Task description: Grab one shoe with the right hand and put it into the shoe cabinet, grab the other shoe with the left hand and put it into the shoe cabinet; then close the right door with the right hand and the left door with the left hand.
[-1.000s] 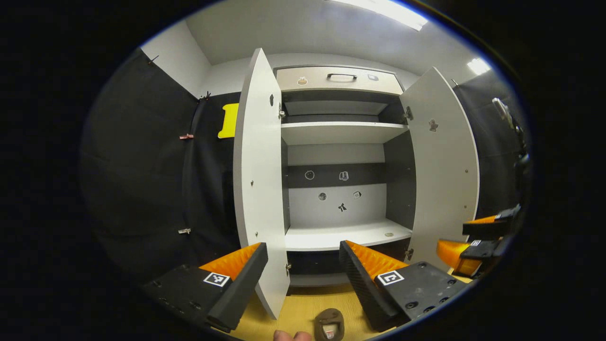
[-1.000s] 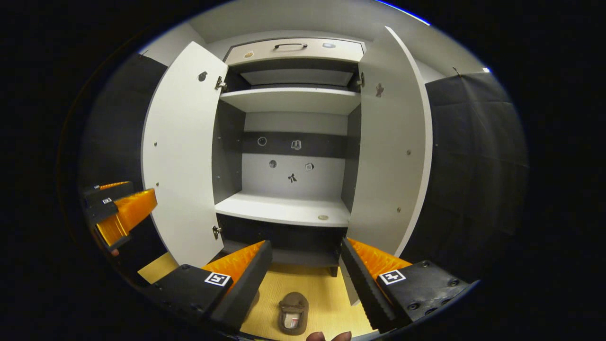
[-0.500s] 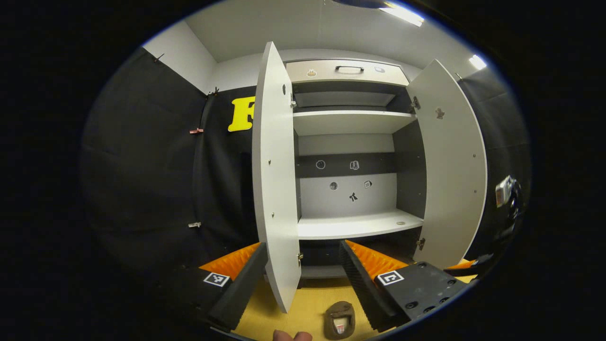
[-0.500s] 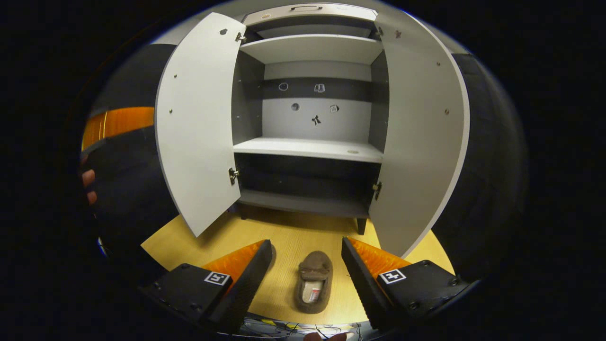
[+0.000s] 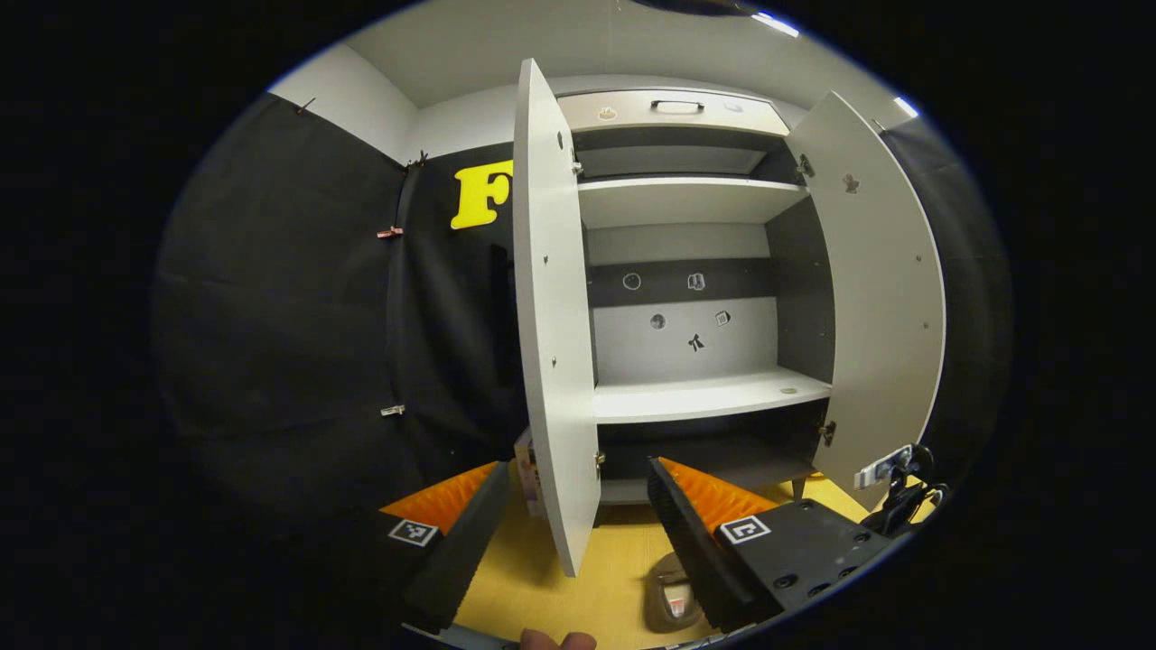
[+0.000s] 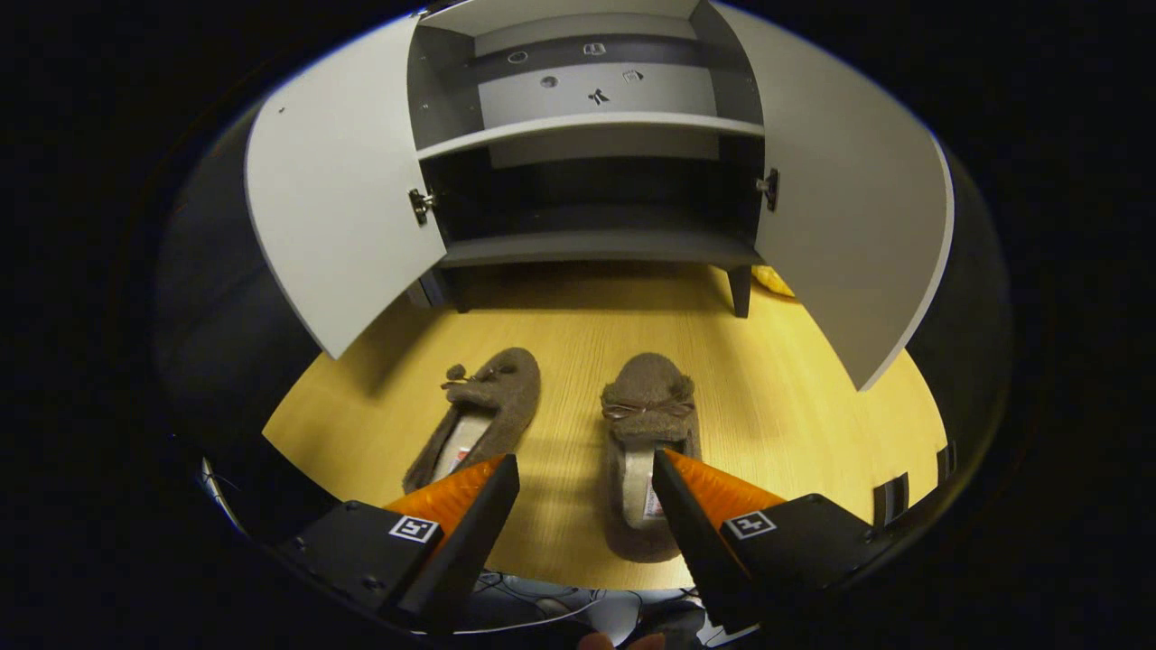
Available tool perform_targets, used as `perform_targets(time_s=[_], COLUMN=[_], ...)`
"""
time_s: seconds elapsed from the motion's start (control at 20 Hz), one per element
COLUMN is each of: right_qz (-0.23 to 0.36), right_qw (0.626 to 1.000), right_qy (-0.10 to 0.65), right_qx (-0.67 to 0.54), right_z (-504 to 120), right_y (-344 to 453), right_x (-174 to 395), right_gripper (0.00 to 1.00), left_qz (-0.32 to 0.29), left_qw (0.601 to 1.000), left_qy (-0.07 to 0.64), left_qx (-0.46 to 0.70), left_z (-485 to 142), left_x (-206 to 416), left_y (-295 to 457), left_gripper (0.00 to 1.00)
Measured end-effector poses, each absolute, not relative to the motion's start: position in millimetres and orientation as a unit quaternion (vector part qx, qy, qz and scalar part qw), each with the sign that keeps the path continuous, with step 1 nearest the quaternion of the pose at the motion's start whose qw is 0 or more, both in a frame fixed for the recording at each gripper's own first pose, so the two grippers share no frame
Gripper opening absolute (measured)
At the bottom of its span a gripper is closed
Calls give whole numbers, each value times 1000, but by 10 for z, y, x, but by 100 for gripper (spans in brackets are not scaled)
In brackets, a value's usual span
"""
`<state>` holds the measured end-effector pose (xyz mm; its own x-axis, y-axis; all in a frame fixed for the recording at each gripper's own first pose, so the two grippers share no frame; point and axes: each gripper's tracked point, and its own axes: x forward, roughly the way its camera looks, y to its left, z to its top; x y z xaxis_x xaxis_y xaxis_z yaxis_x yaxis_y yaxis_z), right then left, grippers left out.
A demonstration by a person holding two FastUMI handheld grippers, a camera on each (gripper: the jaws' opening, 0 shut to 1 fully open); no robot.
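Left gripper view: left gripper [image 5: 571, 506] open, empty, facing the shoe cabinet [image 5: 695, 271]; left door [image 5: 551, 316] edge-on, right door [image 5: 880, 289] swung wide. One slipper [image 5: 670, 596] on the floor [image 5: 578, 587] below.

Right gripper view: right gripper [image 6: 582, 492] open above the right slipper [image 6: 646, 433]; left slipper [image 6: 483, 411] beside it. Cabinet shelves bare.
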<state>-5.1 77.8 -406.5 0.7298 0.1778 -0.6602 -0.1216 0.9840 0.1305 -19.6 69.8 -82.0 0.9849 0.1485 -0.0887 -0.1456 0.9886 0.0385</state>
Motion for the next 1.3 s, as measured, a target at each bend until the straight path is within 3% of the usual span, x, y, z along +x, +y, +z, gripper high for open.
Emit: perform_targets(time_s=[0.3, 0.4, 0.5, 0.55, 0.6, 0.65, 0.75, 0.8, 1.3], right_qz=[62, 48, 20, -1, -15, -11, 1, 7, 38], right_qw=[921, 922, 922, 925, 927, 927, 926, 926, 939], right_qy=[381, 382, 384, 375, 370, 368, 366, 366, 325], right_qx=[46, 42, 46, 52, 57, 78, 90, 91, 107], right_z=[-4552, -4702, -4818, -4826, -4830, -4809, -4815, -4808, -3713], right_y=[837, 857, 821, 755, 698, 718, 724, 721, 478], right_x=[312, 492, 609, 729, 785, 793, 833, 844, 798], right_gripper=[98, 88, 84, 70, 61, 34, 3, 8, 8], left_qz=[86, 91, 97, 98, 100, 102, 105, 106, 94], left_qw=[994, 993, 992, 992, 992, 992, 991, 990, 991], left_qy=[67, 73, 73, 73, 74, 76, 83, 86, 92], left_qx=[9, 17, 20, 20, 20, 20, 19, 18, 19], left_z=[-1018, -1083, -1082, -1093, -1105, -1117, -1167, -1181, -1228], left_x=[-190, -188, -168, -164, -167, -167, -168, -172, -191], left_y=[823, 871, 919, 932, 954, 975, 1003, 1017, 933], left_gripper=[96, 96, 97, 97, 97, 97, 97, 97, 97])
